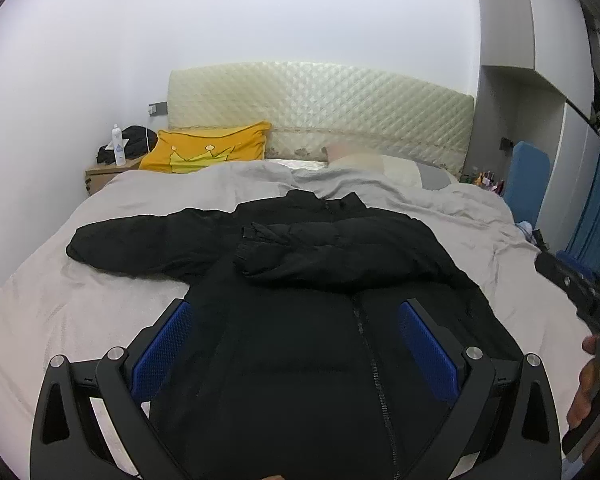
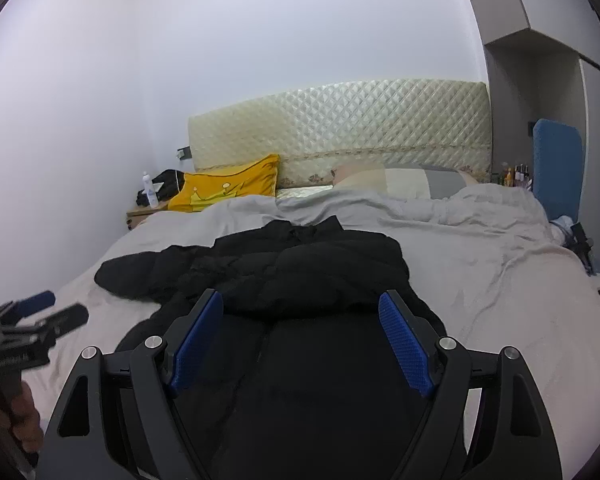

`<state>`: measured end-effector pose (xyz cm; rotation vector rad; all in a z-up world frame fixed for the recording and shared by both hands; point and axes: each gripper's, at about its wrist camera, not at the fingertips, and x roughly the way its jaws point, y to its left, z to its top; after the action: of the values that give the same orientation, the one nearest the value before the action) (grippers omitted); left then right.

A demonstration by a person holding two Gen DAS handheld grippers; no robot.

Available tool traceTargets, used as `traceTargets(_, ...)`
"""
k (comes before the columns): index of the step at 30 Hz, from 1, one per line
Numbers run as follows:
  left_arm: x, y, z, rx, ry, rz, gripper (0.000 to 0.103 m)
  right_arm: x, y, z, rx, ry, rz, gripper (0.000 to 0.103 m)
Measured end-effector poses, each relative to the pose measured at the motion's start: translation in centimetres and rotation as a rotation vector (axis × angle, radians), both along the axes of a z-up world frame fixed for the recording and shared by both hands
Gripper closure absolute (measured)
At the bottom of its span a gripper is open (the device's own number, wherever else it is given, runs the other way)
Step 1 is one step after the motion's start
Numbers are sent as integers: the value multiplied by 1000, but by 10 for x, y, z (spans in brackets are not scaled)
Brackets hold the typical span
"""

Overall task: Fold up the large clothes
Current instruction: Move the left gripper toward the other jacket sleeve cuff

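Note:
A black puffer jacket (image 1: 300, 344) lies front up on the grey bedspread (image 1: 100, 300), zipper up the middle. Its right sleeve (image 1: 332, 252) is folded across the chest; its left sleeve (image 1: 140, 240) stretches out to the left. My left gripper (image 1: 296, 316) is open and empty, above the jacket's lower body. In the right wrist view the jacket (image 2: 308, 280) lies the same way and my right gripper (image 2: 302, 312) is open and empty above its right side. The left gripper (image 2: 48, 312) shows there at the left edge.
A yellow crown pillow (image 1: 208, 152) and pale pillows (image 1: 380, 164) lie against the quilted headboard (image 1: 320, 108). A wooden nightstand (image 1: 104, 174) with a bottle stands back left. A blue board (image 1: 528, 176) and curtain stand at the right. The right gripper's body (image 1: 580, 300) shows at the right edge.

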<state>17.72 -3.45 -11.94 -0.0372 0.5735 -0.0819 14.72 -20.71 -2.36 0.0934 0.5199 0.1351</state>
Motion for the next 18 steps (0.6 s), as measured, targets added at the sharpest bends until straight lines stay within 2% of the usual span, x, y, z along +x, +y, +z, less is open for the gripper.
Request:
traceTargets(4, -3, 2, 1, -27, -2, -18, 1, -19, -1, -6, -13, -7, -5, 23)
traceTargets(7, -8, 1, 1, -7, -21, -19, 1, -32, -1, -10, -16, -18, 0, 22)
traceTargets(11, -11, 4, -5, -18, -25, -27, 1, -51, -7, -19, -46, -26, -36, 16)
traceTargets(18, -7, 23, -11, -56, -23, -13, 1, -76, -21, -30, -8, -18, -59, 10)
